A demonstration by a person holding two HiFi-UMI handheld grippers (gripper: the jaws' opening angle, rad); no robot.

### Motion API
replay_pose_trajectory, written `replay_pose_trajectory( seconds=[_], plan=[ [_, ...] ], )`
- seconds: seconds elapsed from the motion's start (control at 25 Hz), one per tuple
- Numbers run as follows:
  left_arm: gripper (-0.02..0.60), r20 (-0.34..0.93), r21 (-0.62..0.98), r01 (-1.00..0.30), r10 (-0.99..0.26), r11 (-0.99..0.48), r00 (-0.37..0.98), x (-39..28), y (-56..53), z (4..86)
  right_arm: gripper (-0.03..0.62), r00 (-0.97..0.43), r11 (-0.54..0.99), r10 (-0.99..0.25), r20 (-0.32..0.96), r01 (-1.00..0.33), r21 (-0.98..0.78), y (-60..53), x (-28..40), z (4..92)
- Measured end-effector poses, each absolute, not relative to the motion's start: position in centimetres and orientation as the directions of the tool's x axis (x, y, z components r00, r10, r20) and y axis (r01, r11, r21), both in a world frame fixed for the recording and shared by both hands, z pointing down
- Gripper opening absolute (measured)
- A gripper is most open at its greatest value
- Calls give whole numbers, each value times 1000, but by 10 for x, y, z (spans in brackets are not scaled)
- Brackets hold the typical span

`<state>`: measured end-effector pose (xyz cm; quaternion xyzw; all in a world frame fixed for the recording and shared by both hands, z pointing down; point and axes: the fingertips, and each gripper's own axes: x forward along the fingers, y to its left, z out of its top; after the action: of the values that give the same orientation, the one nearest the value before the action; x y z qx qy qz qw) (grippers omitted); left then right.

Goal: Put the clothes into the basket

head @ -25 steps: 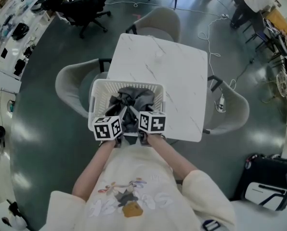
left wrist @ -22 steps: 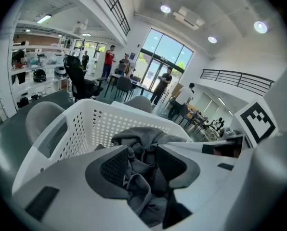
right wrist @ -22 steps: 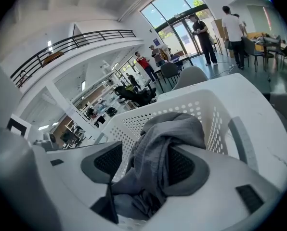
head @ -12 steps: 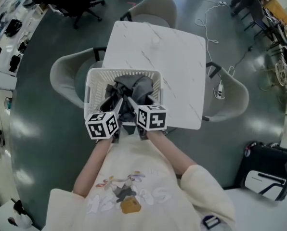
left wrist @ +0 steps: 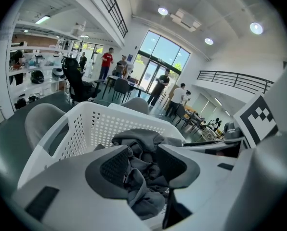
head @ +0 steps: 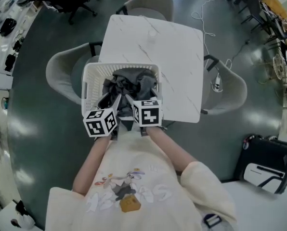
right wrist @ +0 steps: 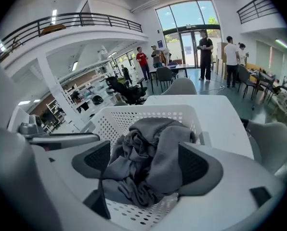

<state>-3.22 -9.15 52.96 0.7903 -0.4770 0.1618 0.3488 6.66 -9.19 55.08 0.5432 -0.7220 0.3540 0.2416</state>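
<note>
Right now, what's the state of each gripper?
Left gripper: closed on the gray clothes in the basket.
Right gripper: open, jaws just opened; the clothes sit between them, ungripped.

1. Table (head: 175, 66): square white top with thin grey marble-like veins, seen from above in the head view.
2. Directly on it: one basket (head: 87, 83) of white plastic, with perforated walls and a handle slot cut into a side wall.
3. Basket position: at the near left corner of the top, upright, base flat on the surface.
4. The basket's left wall runs about level with the table's left edge. Whether it overhangs cannot be told.
</note>
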Motion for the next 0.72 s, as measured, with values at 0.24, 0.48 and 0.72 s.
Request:
replay_pose_trajectory(
  seconds=[0.24, 0.48, 0.72],
  plan=[
    [192, 579, 403, -860, -641, -312, 504, -29, -92, 526, 420, -315, 165, -619, 720, -948, -273, -89, 61, 547],
    [192, 575, 402, -864, -651, -303, 496, -37, -88, 520, 417, -371, 202, -648, 665, -926, -320, -89, 52, 533],
    [192, 548, 366, -873, -684, -322, 482, -40, -85, 505, 341, -408, 275, -710, 573, -911, -308, -92, 47, 510]
  ],
)
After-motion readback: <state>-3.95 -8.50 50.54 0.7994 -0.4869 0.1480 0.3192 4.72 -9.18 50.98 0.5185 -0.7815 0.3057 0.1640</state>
